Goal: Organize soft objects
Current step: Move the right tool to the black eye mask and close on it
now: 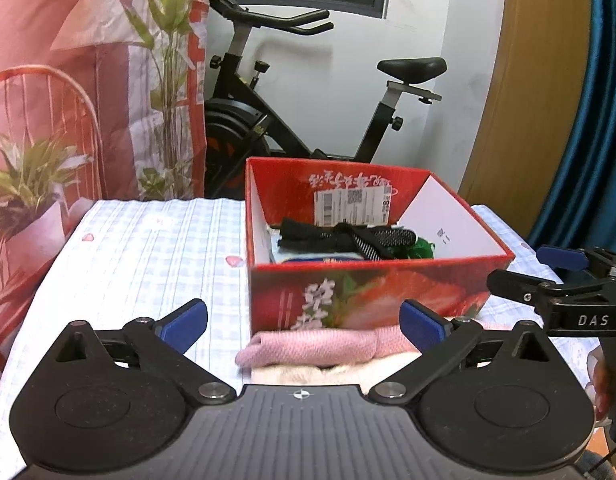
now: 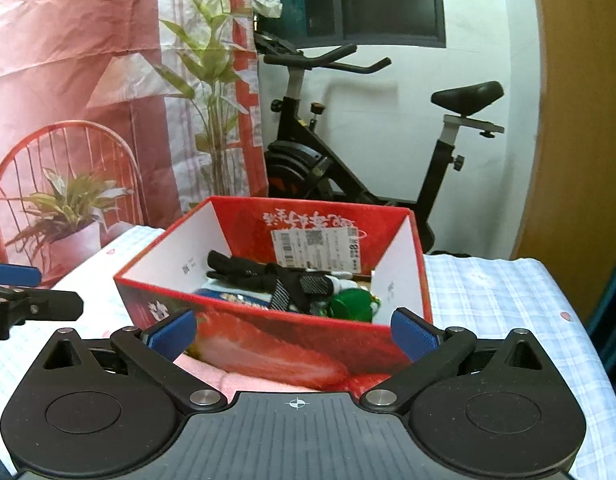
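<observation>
In the left wrist view, the left tool [image 1: 303, 322] stands wide open at the bottom of the frame with nothing gripped. A folded pink cloth [image 1: 312, 346] lies between its blue pads on the checked tabletop [image 1: 147, 240], touching the red box [image 1: 372, 292] at centre, probably staged for loading.

In the right wrist view, the right tool [image 2: 293, 334] is likewise spread and empty. The box fills the centre, already holding a black glove [image 2: 263, 274] and something green [image 2: 350, 306], so sorting seems partly done.

One red box [image 1: 372, 280], one pink cloth [image 1: 312, 346]
</observation>
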A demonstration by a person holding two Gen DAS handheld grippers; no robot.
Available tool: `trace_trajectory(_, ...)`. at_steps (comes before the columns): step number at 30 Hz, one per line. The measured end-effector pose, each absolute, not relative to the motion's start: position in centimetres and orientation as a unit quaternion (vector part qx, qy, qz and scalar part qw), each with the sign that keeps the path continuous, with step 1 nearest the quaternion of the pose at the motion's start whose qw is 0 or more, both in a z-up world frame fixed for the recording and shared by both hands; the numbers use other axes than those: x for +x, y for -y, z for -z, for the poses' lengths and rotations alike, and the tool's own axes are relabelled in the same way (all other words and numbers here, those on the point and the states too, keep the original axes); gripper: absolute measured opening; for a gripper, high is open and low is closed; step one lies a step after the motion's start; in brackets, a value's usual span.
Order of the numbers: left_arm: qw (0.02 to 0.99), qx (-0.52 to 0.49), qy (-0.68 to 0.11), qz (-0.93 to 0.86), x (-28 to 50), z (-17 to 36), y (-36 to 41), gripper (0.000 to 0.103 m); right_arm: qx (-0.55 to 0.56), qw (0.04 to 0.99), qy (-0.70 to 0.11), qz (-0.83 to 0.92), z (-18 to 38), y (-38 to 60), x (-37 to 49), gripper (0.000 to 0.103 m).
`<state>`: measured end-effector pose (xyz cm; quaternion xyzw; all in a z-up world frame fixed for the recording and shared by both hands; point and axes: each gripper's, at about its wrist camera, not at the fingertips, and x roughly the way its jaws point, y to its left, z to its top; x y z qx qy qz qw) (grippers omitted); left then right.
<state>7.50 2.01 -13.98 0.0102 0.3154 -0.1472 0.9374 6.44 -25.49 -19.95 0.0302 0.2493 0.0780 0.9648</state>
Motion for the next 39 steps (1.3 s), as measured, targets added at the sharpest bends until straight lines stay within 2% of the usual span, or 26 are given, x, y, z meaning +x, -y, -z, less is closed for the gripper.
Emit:
trace_trajectory(28, 0.913, -0.039, -0.388, 0.12, 2.2, 23.3, -4.5, 0.102, 0.049, 0.953, -0.294, -0.058, 31.4, 24.5, -2.6, 0.103)
trace_trajectory(30, 0.909, -0.04, -0.397, 0.123, 2.0, 23.9, -4.5, 0.101, 0.055, 0.951, -0.299, -0.061, 31.8, 24.6, -2.7, 0.103)
trace_trajectory(37, 0.906, -0.062, -0.4, 0.127, 2.2, 24.5, -5.0, 0.085, 0.071, 0.954, -0.284, -0.059, 31.7, 25.2, -2.9, 0.101)
trace_trajectory(39, 0.904, -0.066, -0.402, 0.129, 2.4, 24.5, -5.0, 0.084, 0.071, 0.954, -0.285, -0.058, 31.7, 25.4, -2.6, 0.1)
